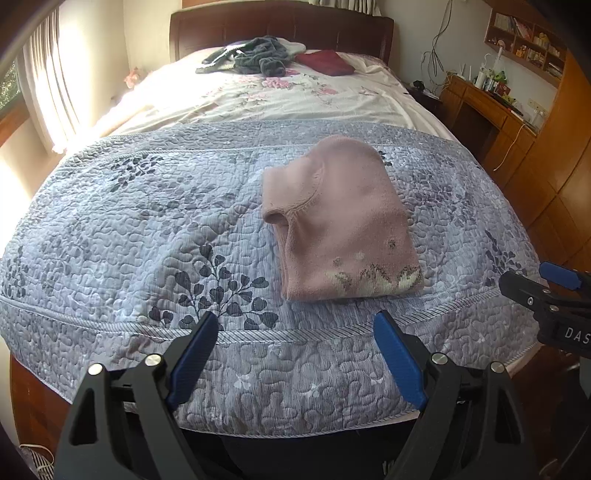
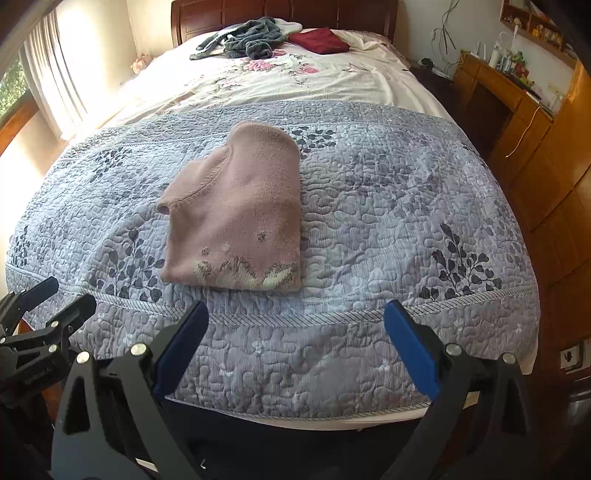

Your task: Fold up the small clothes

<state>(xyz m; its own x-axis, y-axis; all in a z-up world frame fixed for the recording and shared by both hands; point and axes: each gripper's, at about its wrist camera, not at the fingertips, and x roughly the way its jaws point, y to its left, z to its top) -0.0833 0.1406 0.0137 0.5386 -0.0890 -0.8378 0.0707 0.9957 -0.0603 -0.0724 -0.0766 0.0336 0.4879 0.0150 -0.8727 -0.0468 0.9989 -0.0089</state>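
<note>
We see the pink sweater (image 1: 340, 218) lying folded into a compact bundle on the grey-blue quilt (image 1: 147, 221) that covers the foot of the bed (image 1: 280, 22), its patterned hem facing us. No containers hold any clothing here; farther up the bed, on the floral sheet (image 1: 258, 99), lie a heap of grey clothes (image 1: 255, 55) and a dark red garment (image 1: 325, 62) (both well apart from the sweater). The left hand-held gripper (image 1: 295, 358) hovers over the quilt's near edge, just short of the sweater, its blue pads spread wide and empty. The right hand-held gripper (image 2: 295, 350) hangs level beside it, likewise spread and holding nothing, with the sweater ahead and to its left.
</note>
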